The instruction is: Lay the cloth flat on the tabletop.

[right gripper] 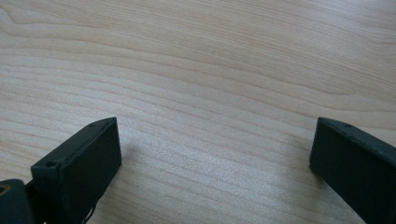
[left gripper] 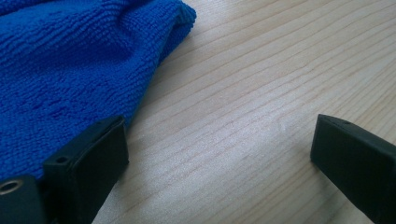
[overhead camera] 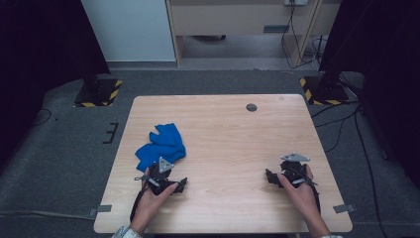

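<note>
A crumpled blue cloth (overhead camera: 161,146) lies on the left half of the wooden table (overhead camera: 223,129). My left gripper (overhead camera: 163,168) rests low on the table just in front of it, held by a hand. In the left gripper view the blue cloth (left gripper: 70,70) fills the upper left, and the left gripper (left gripper: 219,140) stands open, its left jaw at the cloth's edge, bare wood between the jaws. My right gripper (overhead camera: 289,168) sits on the right side of the table, far from the cloth. The right gripper (right gripper: 215,140) stands open over bare wood.
A round grey cable port (overhead camera: 251,107) sits in the table near its far edge. Two black stands with yellow-black striped bases (overhead camera: 99,91) (overhead camera: 322,89) flank the table's far corners. Cables (overhead camera: 341,124) lie on the grey carpet at the right.
</note>
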The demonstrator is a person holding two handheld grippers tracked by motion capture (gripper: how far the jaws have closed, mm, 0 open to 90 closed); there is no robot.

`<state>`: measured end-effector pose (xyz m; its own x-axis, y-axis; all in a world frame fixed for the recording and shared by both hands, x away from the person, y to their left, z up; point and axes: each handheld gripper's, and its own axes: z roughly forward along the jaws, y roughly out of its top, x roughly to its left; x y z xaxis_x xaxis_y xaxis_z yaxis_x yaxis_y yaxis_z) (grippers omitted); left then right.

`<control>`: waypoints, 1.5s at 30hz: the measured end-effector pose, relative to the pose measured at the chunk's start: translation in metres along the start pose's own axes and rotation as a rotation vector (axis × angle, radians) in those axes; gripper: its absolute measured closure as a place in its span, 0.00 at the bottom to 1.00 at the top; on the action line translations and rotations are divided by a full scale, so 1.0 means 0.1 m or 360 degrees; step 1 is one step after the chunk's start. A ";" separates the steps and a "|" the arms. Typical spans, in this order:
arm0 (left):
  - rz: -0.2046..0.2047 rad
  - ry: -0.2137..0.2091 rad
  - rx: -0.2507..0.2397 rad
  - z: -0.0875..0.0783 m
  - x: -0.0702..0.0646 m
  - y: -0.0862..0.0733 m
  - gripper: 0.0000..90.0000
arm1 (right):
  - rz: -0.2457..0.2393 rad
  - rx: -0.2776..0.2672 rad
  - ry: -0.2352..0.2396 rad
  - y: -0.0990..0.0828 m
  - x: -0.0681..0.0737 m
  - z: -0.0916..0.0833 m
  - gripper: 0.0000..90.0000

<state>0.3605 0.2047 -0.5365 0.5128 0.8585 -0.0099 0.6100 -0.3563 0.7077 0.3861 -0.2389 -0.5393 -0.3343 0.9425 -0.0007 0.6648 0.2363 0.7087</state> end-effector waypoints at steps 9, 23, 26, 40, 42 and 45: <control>0.0007 -0.0011 -0.0017 -0.04 0.02 0.02 0.06 | 0.0002 0.0002 0.0005 0.00 0.00 0.00 0.02; 0.0016 0.0061 -0.0190 -0.21 0.21 0.22 0.08 | 0.0003 0.0006 0.0014 0.00 0.00 0.00 0.02; -0.0051 0.0107 -0.0218 -0.18 0.34 0.24 0.10 | 0.0002 0.0006 0.0013 0.00 0.00 0.00 0.02; -0.0125 0.0173 -0.0203 0.10 0.55 0.47 0.11 | 0.0002 0.0008 0.0013 0.00 0.00 0.00 0.01; -0.0129 0.0166 -0.0191 0.13 0.56 0.48 0.12 | -0.0002 0.0006 0.0013 0.00 0.00 0.01 0.01; -0.0132 0.0181 -0.0146 0.23 0.59 0.46 0.13 | 0.0001 0.0007 0.0013 0.00 0.00 0.00 0.02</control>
<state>0.4323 0.2308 -0.5209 0.3879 0.9217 0.0056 0.5871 -0.2518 0.7693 0.3867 -0.2387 -0.5393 -0.3393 0.9407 0.0056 0.6681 0.2368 0.7053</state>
